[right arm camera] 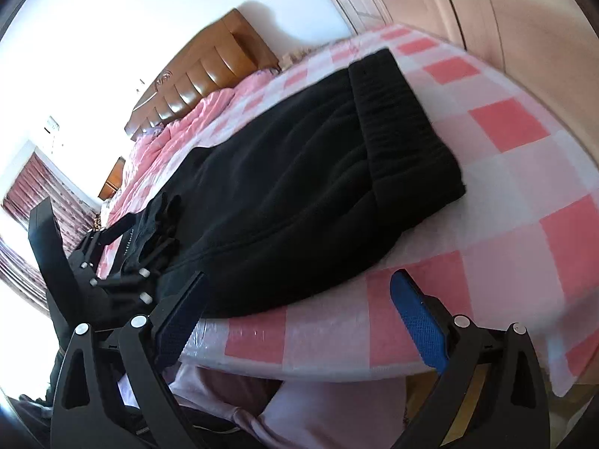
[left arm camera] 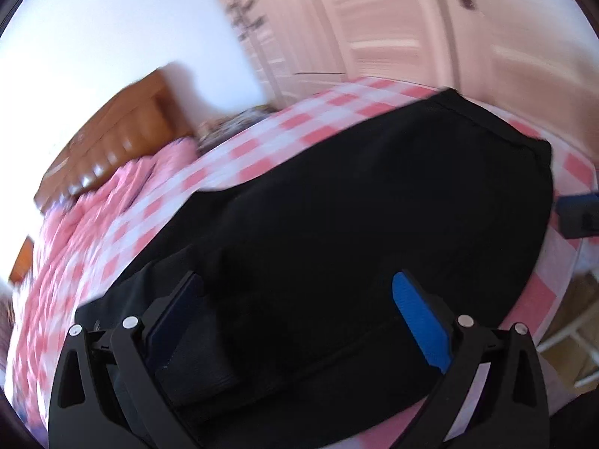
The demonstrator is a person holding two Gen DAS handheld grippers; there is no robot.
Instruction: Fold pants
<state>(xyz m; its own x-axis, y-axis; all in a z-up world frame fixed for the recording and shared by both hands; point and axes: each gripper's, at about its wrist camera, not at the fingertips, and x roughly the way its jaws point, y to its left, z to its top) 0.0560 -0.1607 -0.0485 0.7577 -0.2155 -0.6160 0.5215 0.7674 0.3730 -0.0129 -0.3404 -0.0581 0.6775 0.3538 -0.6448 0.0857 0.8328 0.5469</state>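
Black pants (left arm camera: 355,205) lie flat on the pink and white checked bed sheet (left arm camera: 262,138), folded into a broad band. My left gripper (left arm camera: 295,292) hovers open over their near end, fingers spread wide with dark cloth below and between them. In the right wrist view the pants (right arm camera: 280,187) run from the ribbed waistband (right arm camera: 397,112) at the far right to a bunched end at the left, where the left gripper (right arm camera: 142,232) sits. My right gripper (right arm camera: 299,280) is open at the bed's near edge, its left finger (right arm camera: 183,310) at the pants' hem and nothing between the fingers.
A wooden headboard (right arm camera: 209,71) and a rumpled pink quilt (right arm camera: 179,131) lie at the far end of the bed. Pink wardrobe doors (left arm camera: 411,30) stand behind. The right gripper's body (left arm camera: 578,213) shows at the right edge. Pale pink cloth (right arm camera: 318,411) hangs below the bed's edge.
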